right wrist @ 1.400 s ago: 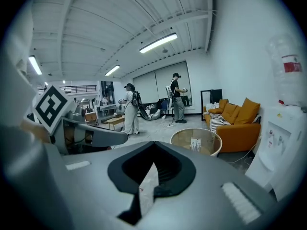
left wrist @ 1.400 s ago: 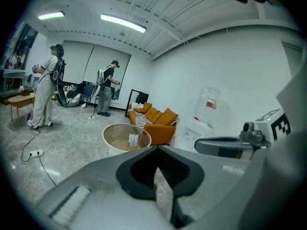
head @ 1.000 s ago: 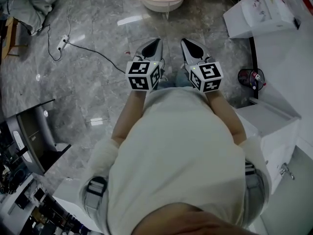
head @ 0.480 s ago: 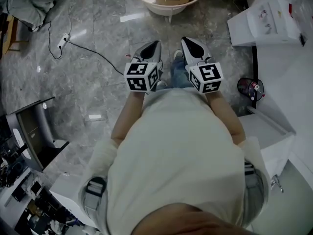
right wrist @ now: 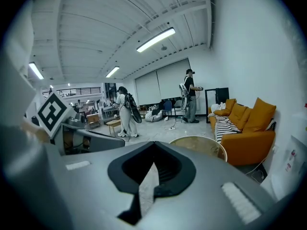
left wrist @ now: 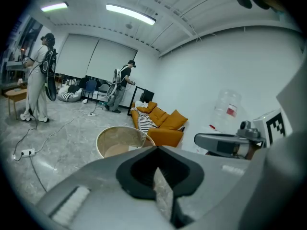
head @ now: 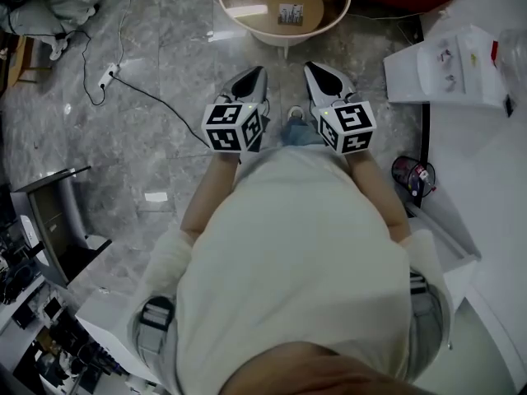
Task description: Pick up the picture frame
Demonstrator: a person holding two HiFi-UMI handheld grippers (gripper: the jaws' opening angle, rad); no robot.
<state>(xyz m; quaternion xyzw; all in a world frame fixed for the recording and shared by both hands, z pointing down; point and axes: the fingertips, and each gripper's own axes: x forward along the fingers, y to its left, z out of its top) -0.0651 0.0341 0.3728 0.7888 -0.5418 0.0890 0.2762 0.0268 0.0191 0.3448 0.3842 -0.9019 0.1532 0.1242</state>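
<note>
- The picture frame sits near the middle of the round bench, ahead of both grippers and well apart from them, so any reach will be a long one over the rim.
- The left gripper and right gripper both have their fingers pressed together with nothing between them. If they arrive like that they would only shove the frame, not take it.
- The frame looks small and light, and the bench top looks glossy. A nudge from one finger could tip it or send it sliding away.
- Whether the frame stands upright or lies flat is too small to tell, so a poorly chosen angle could close on air.
- A cable runs across the floor to the left — a stray step that way could snag it.
</note>
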